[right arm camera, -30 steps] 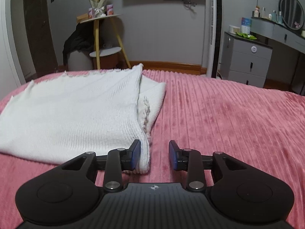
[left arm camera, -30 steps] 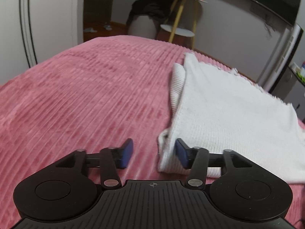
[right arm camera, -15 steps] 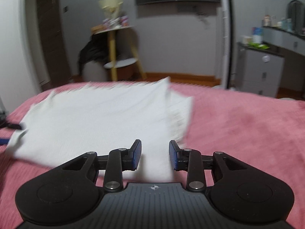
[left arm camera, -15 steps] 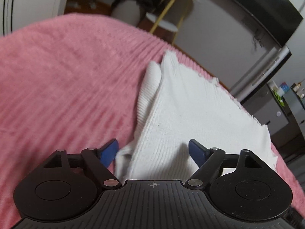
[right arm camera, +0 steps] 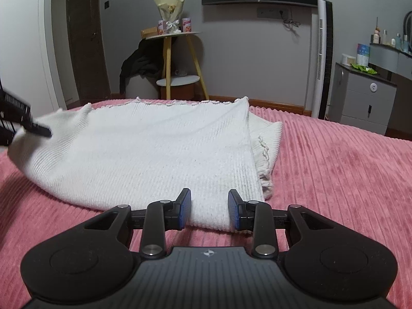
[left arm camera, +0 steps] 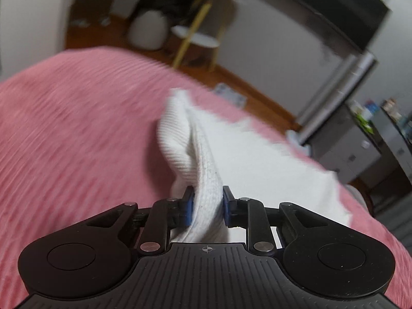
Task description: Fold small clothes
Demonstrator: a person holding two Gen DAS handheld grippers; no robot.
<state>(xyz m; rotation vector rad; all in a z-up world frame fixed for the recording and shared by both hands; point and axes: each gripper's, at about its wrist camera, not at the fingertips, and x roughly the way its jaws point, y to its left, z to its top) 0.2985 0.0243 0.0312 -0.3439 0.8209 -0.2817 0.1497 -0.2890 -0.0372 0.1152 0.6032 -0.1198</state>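
Now the left gripper (left arm camera: pixel 205 205) is closing on the white ribbed knit garment's (right arm camera: pixel 144 154) corner — newly gathered, ready to fold; right gripper (right arm camera: pixel 209 209) stands open, empty.

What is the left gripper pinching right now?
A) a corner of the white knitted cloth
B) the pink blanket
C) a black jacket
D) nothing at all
A: the left gripper is closing, its blue pads pressing a bunched corner of the white knitted cloth, which lifts off the pink blanket.
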